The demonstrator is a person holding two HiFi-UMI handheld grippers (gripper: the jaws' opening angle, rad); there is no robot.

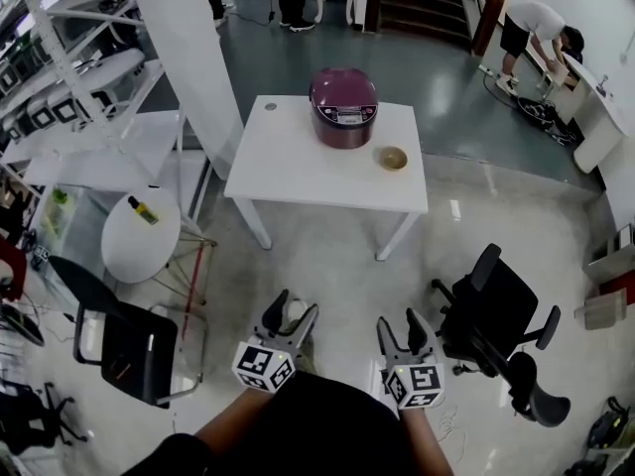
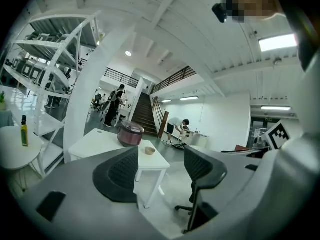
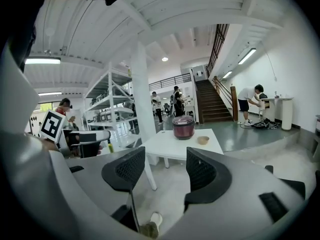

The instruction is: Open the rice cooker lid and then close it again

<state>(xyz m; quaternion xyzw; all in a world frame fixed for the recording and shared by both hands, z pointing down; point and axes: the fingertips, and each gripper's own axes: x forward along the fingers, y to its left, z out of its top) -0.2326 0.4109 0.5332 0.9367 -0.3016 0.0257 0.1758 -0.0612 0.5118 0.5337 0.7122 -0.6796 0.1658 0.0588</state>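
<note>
Fingers (image 2: 120,176) of the left gripper (image 1: 294,310) and the right gripper (image 1: 400,323) stand apart and empty, both well short of the rice cooker (image 1: 343,107). Approach stage, by judgement: the next move calls for closing in on the lid (image 1: 342,89). The rice cooker, purple and rounded with its lid down, sits on the white worktop (image 1: 288,162).

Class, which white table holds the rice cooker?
The rectangular table straight ahead, bearing the rice cooker and a bowl; the round table carries a bottle.
</note>
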